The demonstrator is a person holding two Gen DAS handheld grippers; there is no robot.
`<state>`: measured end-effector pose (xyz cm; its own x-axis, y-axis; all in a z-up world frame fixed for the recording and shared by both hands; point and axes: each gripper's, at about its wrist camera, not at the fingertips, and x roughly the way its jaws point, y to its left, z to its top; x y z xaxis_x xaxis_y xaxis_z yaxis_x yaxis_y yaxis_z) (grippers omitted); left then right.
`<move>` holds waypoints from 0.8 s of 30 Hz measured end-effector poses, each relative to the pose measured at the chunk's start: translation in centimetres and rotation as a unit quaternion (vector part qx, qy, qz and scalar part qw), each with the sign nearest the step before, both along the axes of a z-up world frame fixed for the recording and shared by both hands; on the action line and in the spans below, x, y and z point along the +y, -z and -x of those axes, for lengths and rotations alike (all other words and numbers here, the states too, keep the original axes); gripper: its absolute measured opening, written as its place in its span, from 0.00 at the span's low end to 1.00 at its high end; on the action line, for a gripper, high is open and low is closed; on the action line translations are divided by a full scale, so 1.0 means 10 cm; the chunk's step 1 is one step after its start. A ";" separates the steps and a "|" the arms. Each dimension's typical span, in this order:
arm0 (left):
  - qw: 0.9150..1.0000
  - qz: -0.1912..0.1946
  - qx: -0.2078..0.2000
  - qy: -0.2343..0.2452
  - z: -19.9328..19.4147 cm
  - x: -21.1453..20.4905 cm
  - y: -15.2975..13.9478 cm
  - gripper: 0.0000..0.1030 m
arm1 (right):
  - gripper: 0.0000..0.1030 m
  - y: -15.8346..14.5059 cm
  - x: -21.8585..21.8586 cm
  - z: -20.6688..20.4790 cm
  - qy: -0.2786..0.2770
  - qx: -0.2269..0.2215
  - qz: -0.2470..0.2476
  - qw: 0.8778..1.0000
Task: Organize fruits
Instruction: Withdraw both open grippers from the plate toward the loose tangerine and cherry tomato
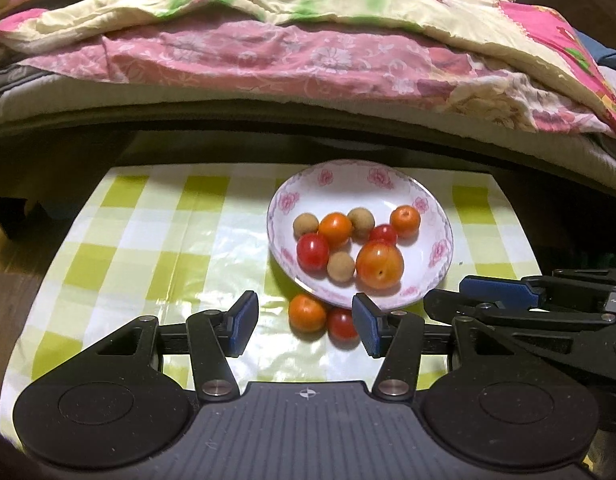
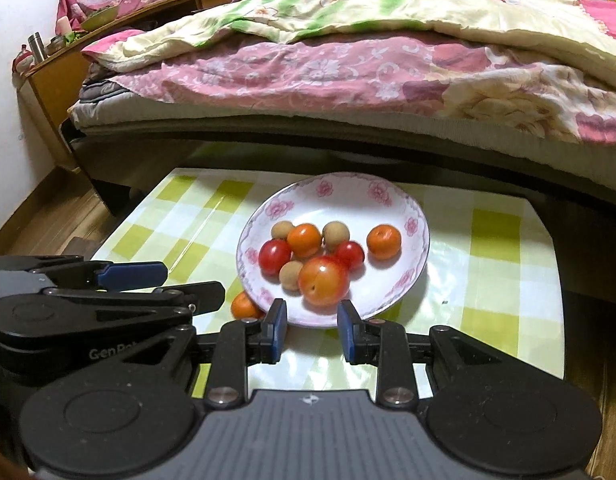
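Resting level, round plate (image 1: 360, 184) without long axis

This is a home bedroom: a bed (image 2: 348, 92) heaped with floral quilts (image 2: 328, 60) fills the background, a cluttered wooden desk (image 2: 68, 68) stands at its left end, and a low checked-cloth table (image 2: 500, 264) sits just before it.
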<state>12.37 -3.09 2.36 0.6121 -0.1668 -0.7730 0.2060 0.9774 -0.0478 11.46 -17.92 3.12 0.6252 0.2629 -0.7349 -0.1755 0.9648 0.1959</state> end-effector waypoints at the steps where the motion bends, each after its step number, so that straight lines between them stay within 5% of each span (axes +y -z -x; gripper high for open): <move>1: 1.000 -0.002 0.001 0.000 0.02 0.00 0.01 0.58 | 0.31 0.01 0.01 0.03 -0.001 0.001 0.001 1.000; 19: 1.000 -0.028 0.014 0.000 0.23 0.00 0.11 0.57 | 0.30 0.13 0.09 0.22 -0.009 0.023 0.005 1.000; 24: 0.999 -0.033 0.023 0.001 0.20 0.06 0.17 0.67 | 0.30 0.20 0.09 0.21 -0.021 0.029 0.003 0.999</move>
